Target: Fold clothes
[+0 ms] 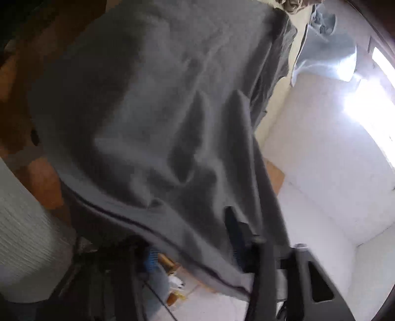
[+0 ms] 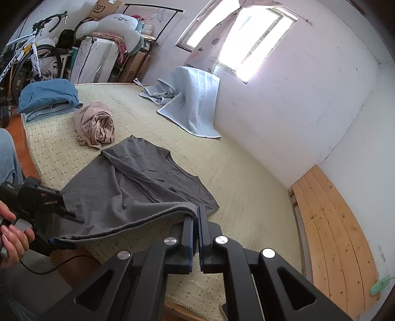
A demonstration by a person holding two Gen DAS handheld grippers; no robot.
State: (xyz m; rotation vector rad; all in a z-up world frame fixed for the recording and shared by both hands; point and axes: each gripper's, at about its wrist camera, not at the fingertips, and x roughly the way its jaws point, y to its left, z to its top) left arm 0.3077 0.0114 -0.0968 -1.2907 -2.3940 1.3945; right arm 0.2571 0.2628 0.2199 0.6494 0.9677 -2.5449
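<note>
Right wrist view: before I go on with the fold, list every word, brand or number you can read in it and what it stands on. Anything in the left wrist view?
"SF" on the cardboard box at the top of the stack by the far wall.
"FOREST", partly cut off at the picture edge and uncertain, on the white bicycle frame.
Prints on the curtain are pictures, not words.
Left wrist view: no text; the grey garment fills it.

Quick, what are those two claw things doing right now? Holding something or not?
Left gripper: jaws around the near hem of the grey shirt; whether they pinch it cannot be told.
Right gripper: jaws closed, gripping the same hem.
</note>
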